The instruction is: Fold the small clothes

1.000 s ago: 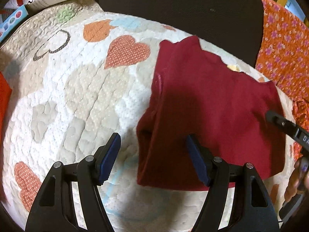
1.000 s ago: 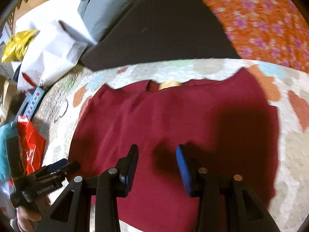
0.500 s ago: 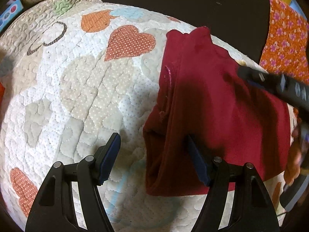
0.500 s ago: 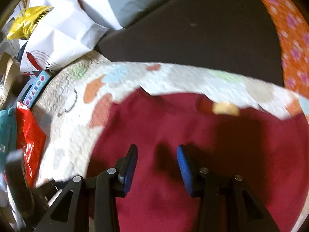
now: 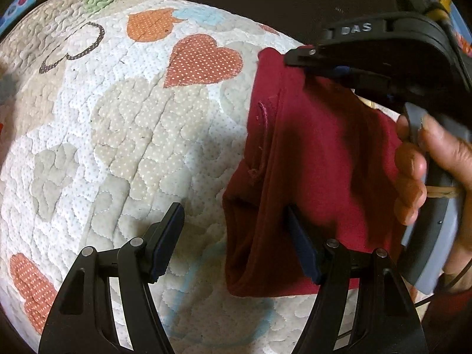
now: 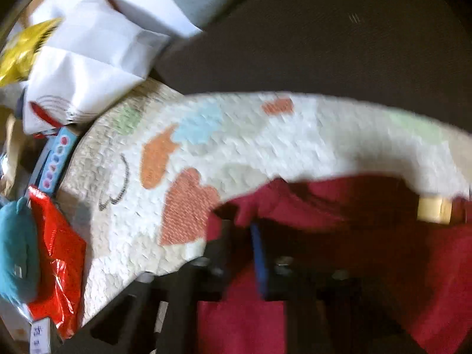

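A dark red small garment (image 5: 318,159) lies partly folded on a quilted mat with hearts (image 5: 124,135), its left side doubled over. My left gripper (image 5: 236,239) is open, low over the garment's near left corner, with its right finger (image 5: 301,250) on the cloth. My right gripper (image 5: 312,62), held in a hand, reaches over the garment's far left corner. In the blurred right wrist view the right gripper (image 6: 236,236) stands at the red garment's (image 6: 398,259) far edge; whether it grips cloth is unclear.
A dark cushion (image 5: 265,3) lies behind the mat. White paper bags (image 6: 97,56), a yellow packet (image 6: 23,47), a red bag (image 6: 56,262), a teal item (image 6: 14,250) and a blue box (image 6: 56,159) crowd the mat's left side.
My right gripper has swung left across the garment to its far left corner, and its view is now motion-blurred. My left gripper has stayed open, edging slightly forward.
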### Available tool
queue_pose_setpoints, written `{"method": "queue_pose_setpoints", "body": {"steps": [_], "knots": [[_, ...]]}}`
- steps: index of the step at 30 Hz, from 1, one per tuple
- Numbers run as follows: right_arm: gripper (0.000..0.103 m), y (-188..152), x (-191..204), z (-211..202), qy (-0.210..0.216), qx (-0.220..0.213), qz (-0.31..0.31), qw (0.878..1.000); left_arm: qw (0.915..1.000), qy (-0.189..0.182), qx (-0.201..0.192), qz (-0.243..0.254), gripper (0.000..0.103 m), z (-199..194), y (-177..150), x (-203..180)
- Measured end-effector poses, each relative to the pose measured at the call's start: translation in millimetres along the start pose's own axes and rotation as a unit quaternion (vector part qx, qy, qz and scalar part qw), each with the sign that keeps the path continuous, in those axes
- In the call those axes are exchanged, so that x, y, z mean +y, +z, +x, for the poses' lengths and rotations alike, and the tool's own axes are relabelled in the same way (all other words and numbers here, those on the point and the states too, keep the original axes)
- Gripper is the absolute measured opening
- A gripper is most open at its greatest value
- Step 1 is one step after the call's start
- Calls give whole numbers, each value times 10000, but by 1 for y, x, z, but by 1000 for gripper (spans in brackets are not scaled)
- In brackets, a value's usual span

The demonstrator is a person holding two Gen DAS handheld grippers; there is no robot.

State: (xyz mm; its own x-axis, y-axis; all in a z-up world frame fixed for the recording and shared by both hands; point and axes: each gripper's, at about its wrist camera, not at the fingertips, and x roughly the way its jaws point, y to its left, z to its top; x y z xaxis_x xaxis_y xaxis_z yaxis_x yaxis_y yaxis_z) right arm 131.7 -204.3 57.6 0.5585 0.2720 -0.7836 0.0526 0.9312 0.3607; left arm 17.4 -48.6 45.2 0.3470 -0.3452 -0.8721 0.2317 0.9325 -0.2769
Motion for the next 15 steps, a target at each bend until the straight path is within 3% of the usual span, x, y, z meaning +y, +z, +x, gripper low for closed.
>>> {"method": "queue_pose_setpoints", "body": {"steps": [9,11,13,14,15], "knots": [[9,-7,1,31,182,226,21,9996,9996,-29,-129,-230,71,-4,6,8],[11,-10,-7,23,461,133,212,9986,9996,-74,-140,-239,71,-1,11,5],[27,-13,-19,5,726,52,459,9963,9995,-139,-163,-227,71,2,18,2],[40,-18,-26,-9,816,-30,548,9952,9995,-152,-182,-222,71,2,21,0],[41,-22,-32,-21,820,-106,567,9950,9995,-157,-196,-214,71,4,24,-2]]}}
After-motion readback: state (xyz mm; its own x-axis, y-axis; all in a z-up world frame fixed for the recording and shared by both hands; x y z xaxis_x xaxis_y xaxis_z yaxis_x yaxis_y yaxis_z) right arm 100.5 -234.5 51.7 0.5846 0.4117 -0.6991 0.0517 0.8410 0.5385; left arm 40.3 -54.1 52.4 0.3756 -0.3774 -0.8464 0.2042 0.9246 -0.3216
